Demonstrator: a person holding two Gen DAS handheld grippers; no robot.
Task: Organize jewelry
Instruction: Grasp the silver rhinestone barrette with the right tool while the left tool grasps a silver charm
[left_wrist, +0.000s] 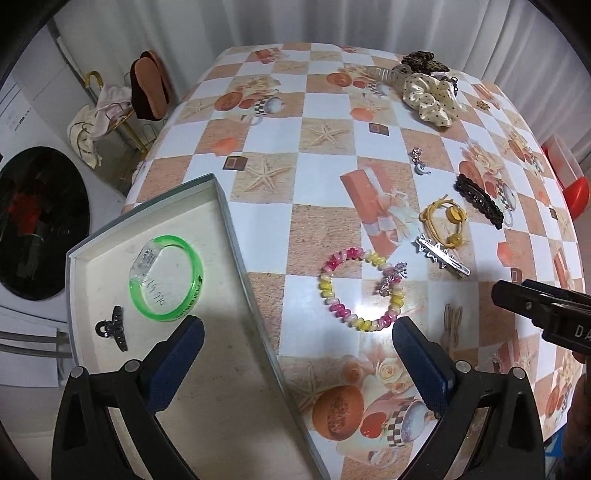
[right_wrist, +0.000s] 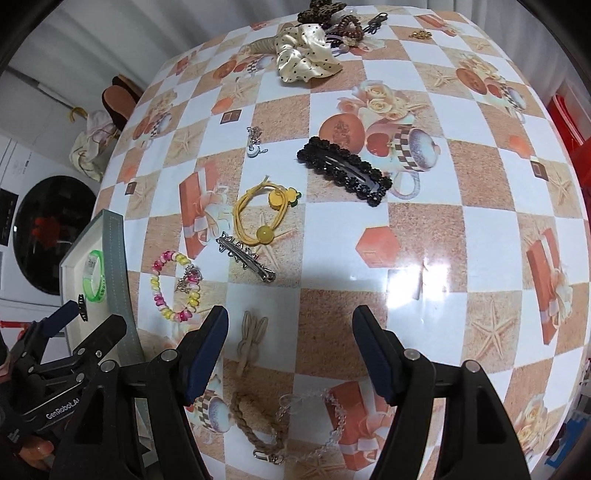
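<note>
Green bangle (left_wrist: 166, 277) is lying in the box (left_wrist: 236, 236); both hand-held grippers, left (left_wrist: 295, 354) and right (right_wrist: 290, 350), are hovering released, empty, for the next piece.

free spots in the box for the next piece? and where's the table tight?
Box: its floor is bare beyond the green bangle toward the far corner, and nearer than the black claw clip. Table is crowded around the beaded bracelet, silver clip and yellow hair tie, which lie close together.
</note>
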